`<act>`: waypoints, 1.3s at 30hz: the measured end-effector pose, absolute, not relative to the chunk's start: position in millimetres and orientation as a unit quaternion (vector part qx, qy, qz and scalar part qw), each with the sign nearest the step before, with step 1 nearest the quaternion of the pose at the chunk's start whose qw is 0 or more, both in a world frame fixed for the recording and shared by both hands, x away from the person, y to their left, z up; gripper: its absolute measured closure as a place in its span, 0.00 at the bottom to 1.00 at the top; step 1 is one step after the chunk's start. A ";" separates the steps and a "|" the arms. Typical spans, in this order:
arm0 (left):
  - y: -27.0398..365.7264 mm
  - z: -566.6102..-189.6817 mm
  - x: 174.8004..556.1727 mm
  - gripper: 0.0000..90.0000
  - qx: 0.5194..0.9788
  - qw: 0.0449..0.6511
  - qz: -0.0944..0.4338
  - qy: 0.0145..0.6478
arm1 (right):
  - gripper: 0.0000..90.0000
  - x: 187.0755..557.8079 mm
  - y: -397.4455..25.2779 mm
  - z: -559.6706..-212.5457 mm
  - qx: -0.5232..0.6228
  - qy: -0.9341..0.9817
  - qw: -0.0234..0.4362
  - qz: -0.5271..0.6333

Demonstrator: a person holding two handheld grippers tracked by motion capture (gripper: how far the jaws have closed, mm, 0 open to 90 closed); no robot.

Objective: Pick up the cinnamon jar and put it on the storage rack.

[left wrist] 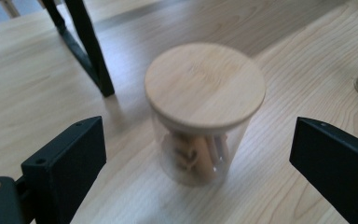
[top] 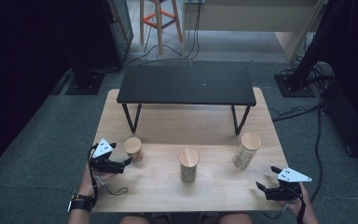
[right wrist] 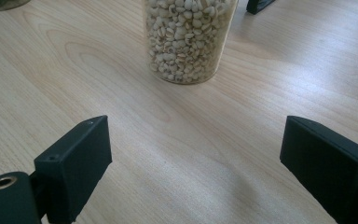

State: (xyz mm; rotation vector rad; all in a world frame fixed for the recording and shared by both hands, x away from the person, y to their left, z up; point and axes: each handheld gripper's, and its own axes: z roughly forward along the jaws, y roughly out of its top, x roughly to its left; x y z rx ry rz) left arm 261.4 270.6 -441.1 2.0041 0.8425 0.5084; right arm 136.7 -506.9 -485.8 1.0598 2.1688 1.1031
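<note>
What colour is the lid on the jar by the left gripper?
Pale, light-wood tan with a faint grain; the lid shows best in the left gripper view.

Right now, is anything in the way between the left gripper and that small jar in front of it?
Nothing visible. The left gripper has its jaws open, and only bare table lies between them and the small jar.

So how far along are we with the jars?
Nothing looks done: all three jars stand lidded on the table, none held. In hand: the left tongs, open, are lined up on the short jar without touching it. The right tongs, also open, face the jar of beans from farther back. The middle jar is untouched. Gripping and moving them all remains.
</note>
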 end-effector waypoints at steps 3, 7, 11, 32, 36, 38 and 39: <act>265.5 -436.8 264.6 0.04 0.810 0.435 0.205 0.337 | 0.09 136.9 -507.1 -485.9 0.386 0.794 0.242 0.403; 258.4 -431.8 270.3 0.04 0.815 0.429 0.203 0.332 | 0.09 137.1 -507.2 -485.9 0.385 0.794 0.241 0.403; 250.2 -428.9 277.0 0.04 0.818 0.421 0.202 0.334 | 0.09 137.4 -507.1 -485.7 0.384 0.795 0.241 0.403; 225.2 -423.6 299.1 0.06 0.830 0.379 0.195 0.361 | 0.09 137.7 -506.8 -485.6 0.383 0.796 0.241 0.402; 216.6 -422.8 305.7 0.07 0.843 0.355 0.183 0.360 | 0.09 138.0 -506.8 -485.6 0.382 0.797 0.241 0.401; 207.4 -421.6 310.1 0.07 0.852 0.330 0.180 0.364 | 0.09 138.2 -506.6 -485.3 0.382 0.798 0.241 0.400; 203.4 -421.3 312.5 0.11 0.859 0.318 0.179 0.360 | 0.09 138.2 -506.5 -485.3 0.382 0.798 0.241 0.400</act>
